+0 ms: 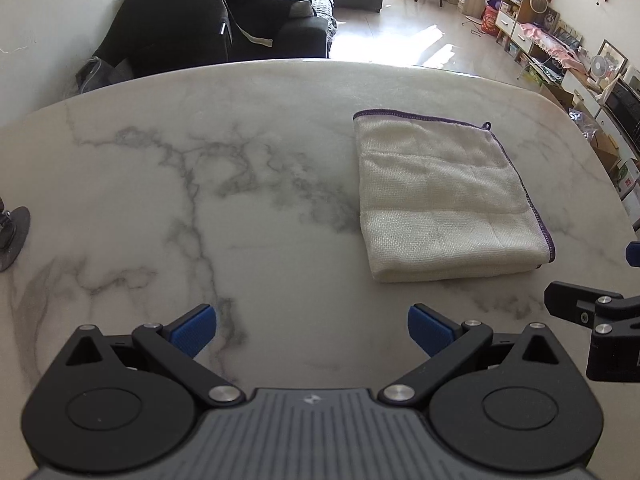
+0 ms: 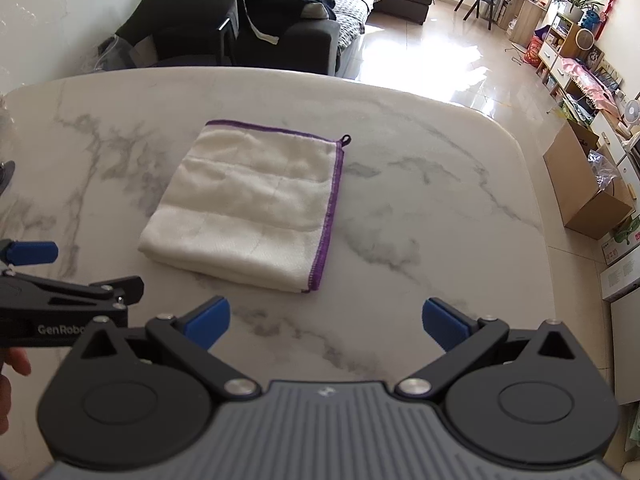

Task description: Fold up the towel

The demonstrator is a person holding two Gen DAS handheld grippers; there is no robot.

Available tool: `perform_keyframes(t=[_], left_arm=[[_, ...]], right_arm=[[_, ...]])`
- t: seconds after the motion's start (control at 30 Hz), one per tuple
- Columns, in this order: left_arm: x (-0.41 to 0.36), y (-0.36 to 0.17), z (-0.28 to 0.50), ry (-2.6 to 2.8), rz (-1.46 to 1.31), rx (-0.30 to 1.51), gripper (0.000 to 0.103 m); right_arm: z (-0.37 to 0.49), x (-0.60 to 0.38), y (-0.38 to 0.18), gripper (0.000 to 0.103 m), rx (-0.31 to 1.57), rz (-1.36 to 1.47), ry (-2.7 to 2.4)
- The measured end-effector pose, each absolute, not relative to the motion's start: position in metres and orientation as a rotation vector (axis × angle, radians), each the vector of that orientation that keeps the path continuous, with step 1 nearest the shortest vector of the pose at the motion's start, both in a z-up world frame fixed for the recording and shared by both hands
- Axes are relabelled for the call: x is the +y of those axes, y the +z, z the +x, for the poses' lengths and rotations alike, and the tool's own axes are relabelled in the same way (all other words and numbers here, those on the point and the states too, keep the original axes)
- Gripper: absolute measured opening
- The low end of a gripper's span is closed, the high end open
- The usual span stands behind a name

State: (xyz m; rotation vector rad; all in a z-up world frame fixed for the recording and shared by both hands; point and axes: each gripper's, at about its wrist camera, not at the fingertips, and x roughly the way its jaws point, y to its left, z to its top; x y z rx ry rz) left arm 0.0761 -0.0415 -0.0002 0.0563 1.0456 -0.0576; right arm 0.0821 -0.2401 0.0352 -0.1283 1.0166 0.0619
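Both spread wide — left gripper (image 1: 312,330), right gripper (image 2: 326,322) — empty, short of towel (image 2: 248,204).

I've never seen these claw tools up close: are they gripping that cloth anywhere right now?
No, nothing is held. The left gripper and right gripper both stand open above the table, short of the folded towel.

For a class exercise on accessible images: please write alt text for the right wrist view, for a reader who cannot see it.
A white towel with purple edging lies folded flat on a marble table, just ahead of the open right gripper, which holds nothing. The left gripper shows at the left edge, and a sunlit living room lies beyond.
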Motion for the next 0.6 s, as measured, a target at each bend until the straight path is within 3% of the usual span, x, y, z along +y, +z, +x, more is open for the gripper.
perform_keyframes(t=[0.6], left_arm=[[-0.039,0.002,0.077,-0.08,0.034,1.045,0.102]], right_arm=[[0.083,-0.229,0.035,0.103,1.02,-0.146,0.073]])
